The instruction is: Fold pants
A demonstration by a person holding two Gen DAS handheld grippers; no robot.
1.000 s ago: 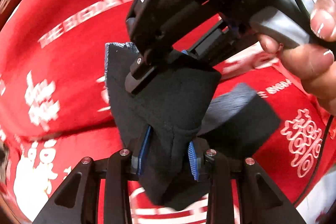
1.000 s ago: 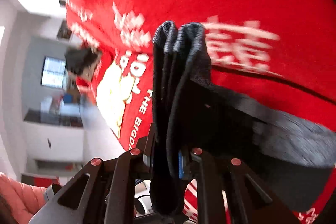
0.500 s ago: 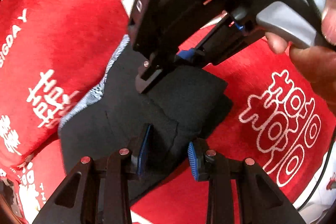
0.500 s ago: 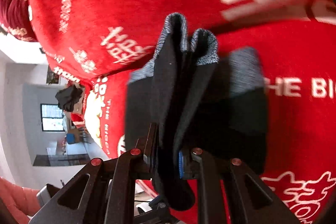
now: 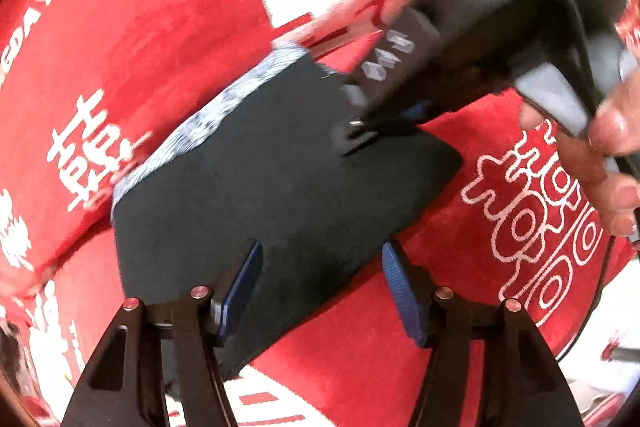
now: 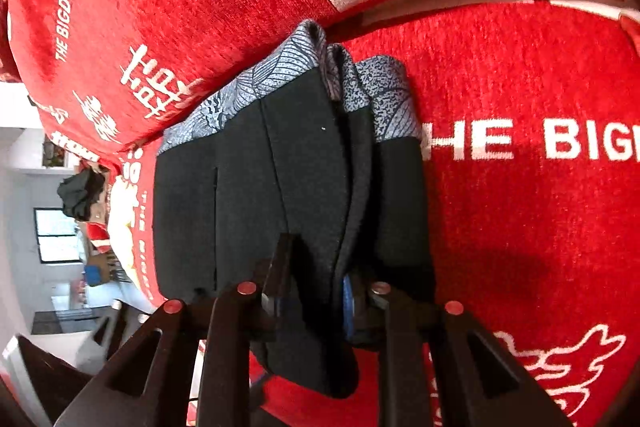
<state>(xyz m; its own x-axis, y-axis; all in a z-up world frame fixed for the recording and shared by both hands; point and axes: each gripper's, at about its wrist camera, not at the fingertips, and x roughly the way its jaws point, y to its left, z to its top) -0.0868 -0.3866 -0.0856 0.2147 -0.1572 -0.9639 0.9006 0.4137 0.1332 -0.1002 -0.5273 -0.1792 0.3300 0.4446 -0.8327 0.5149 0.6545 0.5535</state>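
The black pants (image 5: 276,187), with a grey patterned waistband (image 5: 208,119), lie folded into a flat rectangle on the red cover. My left gripper (image 5: 320,279) is open, its blue pads apart over the near edge of the pants and holding nothing. My right gripper (image 6: 312,291) is shut on a bunched fold of the pants (image 6: 288,167). It also shows in the left wrist view (image 5: 384,115), blurred, at the far edge of the pants. The waistband (image 6: 280,75) points away from the right camera.
A red plush cover with white lettering (image 6: 520,143) lies under everything, and a raised red cushion (image 5: 132,27) runs behind the pants. A dark bundle (image 6: 80,195) sits far off at left. A hand (image 5: 608,155) holds the right gripper's handle.
My left gripper has opened and let go of the pants. The pants have come down from a bunched hold to lie flat on the cover. My right gripper stays shut on its fold.
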